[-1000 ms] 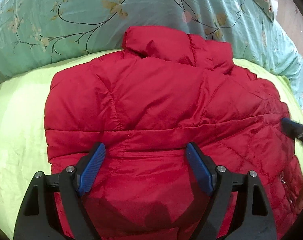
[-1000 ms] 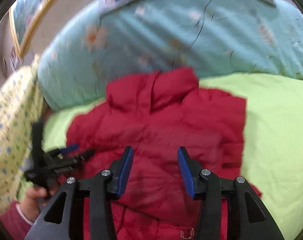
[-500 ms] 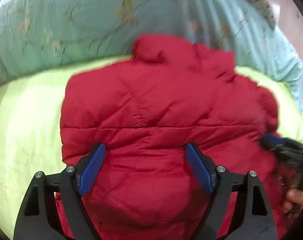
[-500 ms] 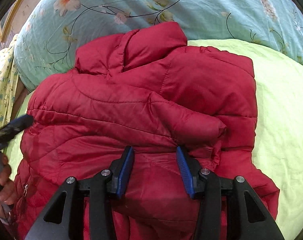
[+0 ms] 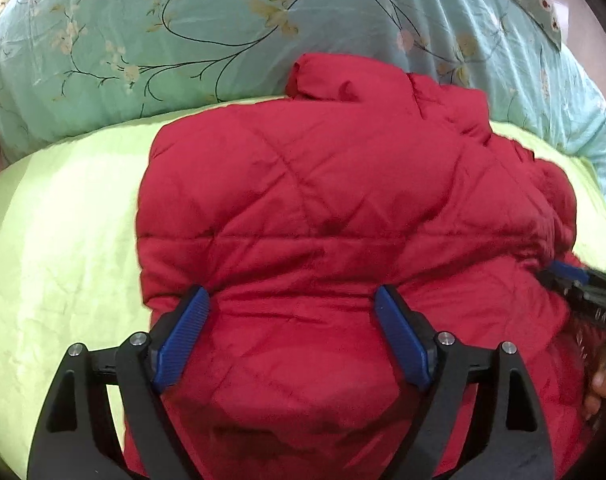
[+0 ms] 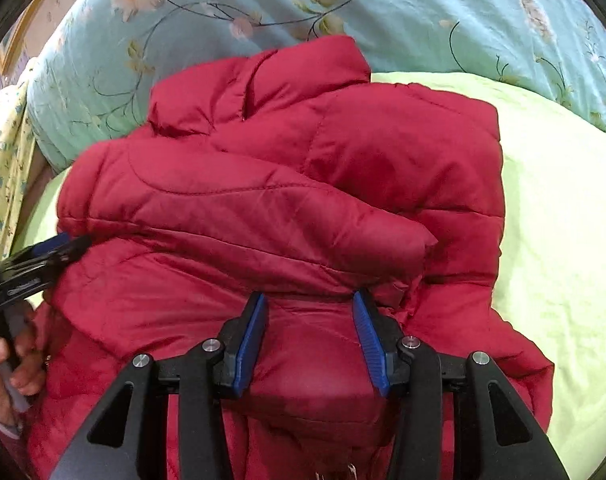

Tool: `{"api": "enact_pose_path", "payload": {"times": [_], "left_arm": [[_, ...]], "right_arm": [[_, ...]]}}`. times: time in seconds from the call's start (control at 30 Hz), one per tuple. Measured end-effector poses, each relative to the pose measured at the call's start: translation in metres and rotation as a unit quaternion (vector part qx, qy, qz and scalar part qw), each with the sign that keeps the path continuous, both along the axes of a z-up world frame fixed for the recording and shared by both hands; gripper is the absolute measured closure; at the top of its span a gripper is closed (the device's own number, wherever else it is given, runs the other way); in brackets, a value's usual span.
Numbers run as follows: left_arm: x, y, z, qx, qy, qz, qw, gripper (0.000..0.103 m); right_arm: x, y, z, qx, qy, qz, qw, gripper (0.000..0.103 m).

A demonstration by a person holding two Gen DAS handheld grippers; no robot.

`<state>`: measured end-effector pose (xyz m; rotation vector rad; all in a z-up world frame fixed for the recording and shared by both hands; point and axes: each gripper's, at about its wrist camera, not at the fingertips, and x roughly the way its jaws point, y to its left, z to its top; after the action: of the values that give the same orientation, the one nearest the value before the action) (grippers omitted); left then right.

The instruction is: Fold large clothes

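Observation:
A red puffer jacket (image 5: 343, 184) lies on a lime green sheet (image 5: 63, 240), collar (image 5: 343, 76) at the far end. In the right wrist view a sleeve (image 6: 263, 216) is folded across the jacket (image 6: 383, 140). My left gripper (image 5: 292, 291) sits low on the near part. Its jaws are wide and opening, with a thick mound of red fabric between them touching both pads. My right gripper (image 6: 309, 297) holds a narrower bulge of the jacket near its lower edge. Each gripper shows at the other view's edge: the right gripper (image 5: 571, 276), the left gripper (image 6: 63, 244).
A teal floral quilt (image 5: 183, 20) is bunched along the far side, behind the collar. A yellow patterned cloth (image 6: 3, 152) hangs at the far left. A hand (image 6: 7, 360) grips the left tool. Bare sheet (image 6: 563, 240) lies right of the jacket.
The right gripper has come down from above onto the jacket, which now fills its view. In the left view the jacket has drifted to the right, with the fabric between the jaws unchanged.

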<state>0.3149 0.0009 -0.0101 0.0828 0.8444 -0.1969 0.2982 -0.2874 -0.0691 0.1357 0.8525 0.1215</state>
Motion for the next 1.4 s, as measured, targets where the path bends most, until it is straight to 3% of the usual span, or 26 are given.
{"api": "enact_pose_path", "payload": {"times": [0.17, 0.53, 0.67, 0.93, 1.13, 1.27, 1.4], "left_arm": [[0.009, 0.004, -0.010, -0.010, 0.017, 0.003, 0.9998, 0.015], [0.009, 0.001, -0.015, 0.001, 0.016, 0.011, 0.9998, 0.013], [0.008, 0.001, -0.015, 0.004, 0.017, 0.013, 0.9998, 0.012], [0.002, 0.006, 0.004, -0.002, 0.033, 0.024, 0.9992, 0.013], [-0.036, 0.028, 0.027, -0.044, 0.035, 0.030, 0.9980, 0.013], [-0.078, 0.048, 0.038, -0.092, 0.037, 0.037, 0.9944, 0.013], [-0.124, 0.070, 0.038, -0.112, 0.039, 0.043, 0.9920, 0.013]], "right_arm": [[0.003, -0.002, -0.001, 0.010, 0.000, 0.000, 1.000, 0.056], [-0.004, -0.008, 0.004, 0.028, -0.006, -0.005, 1.000, 0.055], [-0.029, -0.023, 0.021, 0.090, -0.010, -0.021, 0.996, 0.056], [-0.091, -0.040, 0.047, 0.108, -0.016, -0.018, 0.994, 0.046], [-0.124, -0.057, 0.055, 0.122, -0.022, -0.030, 0.992, 0.045], [-0.155, -0.066, 0.055, 0.142, -0.024, -0.037, 0.989, 0.042], [-0.185, -0.071, 0.056, 0.146, -0.023, -0.041, 0.988, 0.038]]}}
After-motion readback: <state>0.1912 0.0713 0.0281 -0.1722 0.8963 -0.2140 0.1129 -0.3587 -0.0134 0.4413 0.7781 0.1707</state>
